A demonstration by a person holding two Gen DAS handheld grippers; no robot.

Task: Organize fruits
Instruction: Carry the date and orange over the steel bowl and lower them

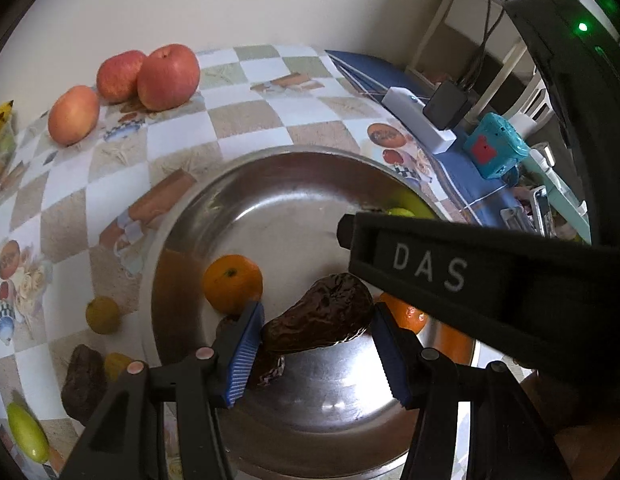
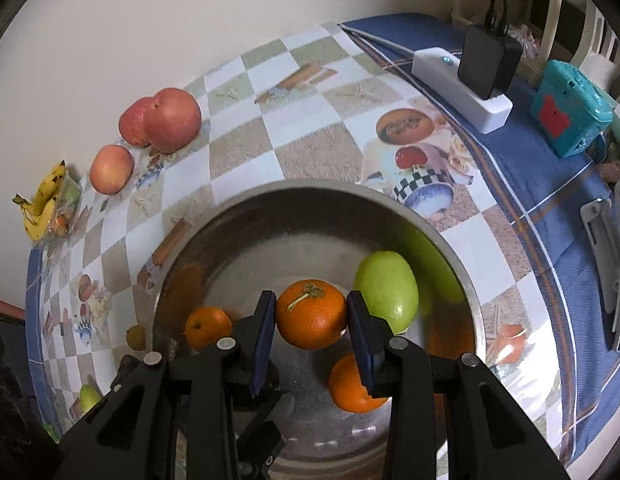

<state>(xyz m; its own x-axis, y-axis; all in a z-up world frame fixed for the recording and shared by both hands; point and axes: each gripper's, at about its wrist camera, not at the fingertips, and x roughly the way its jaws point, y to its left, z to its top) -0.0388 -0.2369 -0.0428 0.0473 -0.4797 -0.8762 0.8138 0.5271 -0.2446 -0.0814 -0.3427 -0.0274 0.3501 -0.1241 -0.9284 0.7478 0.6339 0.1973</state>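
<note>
A steel bowl [image 1: 285, 216] [image 2: 269, 240] lies on the checked tablecloth. My left gripper [image 1: 318, 314] is shut on a dark brown wrinkled fruit [image 1: 322, 316], held just above the bowl's floor. A small orange [image 1: 232, 289] [image 2: 207, 326] rests in the bowl to its left. My right gripper [image 2: 312, 300] is shut on an orange [image 2: 312, 320] with a green stalk, also over the bowl. Beside it sit a green fruit [image 2: 386, 294] and another orange [image 2: 356, 384]. The right gripper's black body [image 1: 470, 276] crosses the left wrist view and hides part of the bowl.
Three red apples [image 1: 167, 76] [image 2: 171, 118] stand by the far wall, bananas [image 2: 41, 208] at the left edge. A small yellow fruit [image 1: 103, 314], a dark fruit [image 1: 83, 380] and a green one [image 1: 27, 432] lie left of the bowl. A white power strip [image 2: 458, 84] and teal box [image 2: 570, 108] sit far right.
</note>
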